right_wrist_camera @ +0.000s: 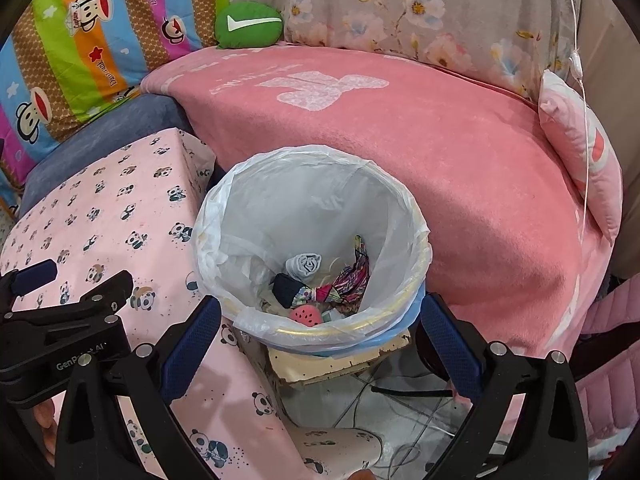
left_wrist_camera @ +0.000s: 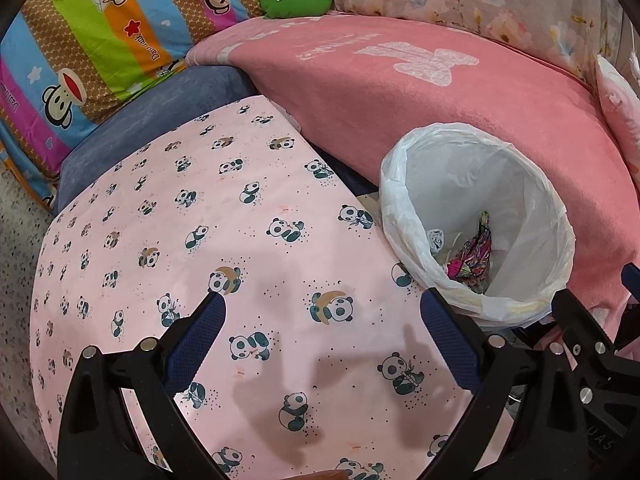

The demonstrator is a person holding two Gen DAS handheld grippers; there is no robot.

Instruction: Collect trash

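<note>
Left tongs (left_wrist_camera: 322,340), lower centre of the left wrist view: blue-padded fingers wide apart, empty, hovering above the panda-print table (left_wrist_camera: 200,240). No loose trash visible on the printed cloth here. Right tongs (right_wrist_camera: 320,344), lower centre of the right wrist view: likewise spread and holding nothing, poised just short of the near rim of the trash bin (right_wrist_camera: 316,328).

Bin at centre of the right wrist view, right of centre in the left wrist view – lined with a translucent white bag (right_wrist_camera: 240,220), standing between the table at left and the pink blanket (right_wrist_camera: 460,180) at right. Collected trash at the bottom of the bag: a grey rolled piece (right_wrist_camera: 306,265), a dark piece (right_wrist_camera: 286,288), a multicoloured wrapper (right_wrist_camera: 352,280), a pink watermelon-like item (right_wrist_camera: 306,315). Tangled cables (right_wrist_camera: 400,408) on the floor below the bin, lower centre.

Step in hand, as judged: a pause between deposits, or close of the task – both tongs empty, trash already in the bin. Next move: a search of table, blanket and floor for any remaining piece; then an approach with fingers apart, closure on the item, a carry over the rim, and release above the bag. Care called for near the cables and the loose bag edge.
</note>
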